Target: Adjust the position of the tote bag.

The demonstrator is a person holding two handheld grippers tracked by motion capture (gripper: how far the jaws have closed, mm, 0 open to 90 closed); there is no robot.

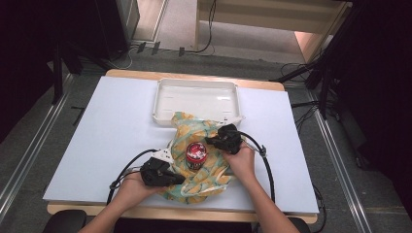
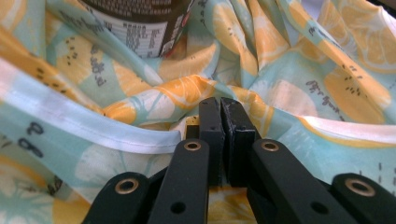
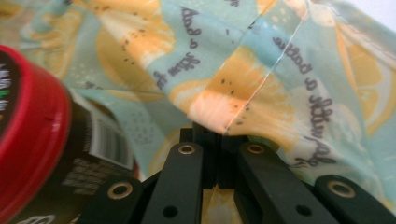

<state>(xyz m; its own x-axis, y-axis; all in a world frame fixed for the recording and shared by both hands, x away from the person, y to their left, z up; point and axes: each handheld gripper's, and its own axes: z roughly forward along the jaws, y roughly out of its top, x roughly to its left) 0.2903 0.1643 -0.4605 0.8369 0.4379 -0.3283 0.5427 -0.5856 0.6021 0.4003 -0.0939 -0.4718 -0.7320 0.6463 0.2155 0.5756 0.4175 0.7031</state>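
The left gripper (image 1: 171, 175) and right gripper (image 1: 214, 141) are each pinching the lemon-print cloth (image 1: 209, 177) on the counter (image 1: 111, 131), flanking the red-lidded jar (image 1: 196, 154) sitting on it.

Jar (image 2: 135, 23) cut off by top edge in left gripper view; label print too small to read. Right gripper (image 3: 217, 133) jaw tips buried under cloth (image 3: 261, 70) fold. Red lid (image 3: 28, 135) blurred, cropped left.

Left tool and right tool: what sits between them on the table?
In the high view, a red-lidded jar stands on the lemon-print cloth, between the left tool and the right tool.
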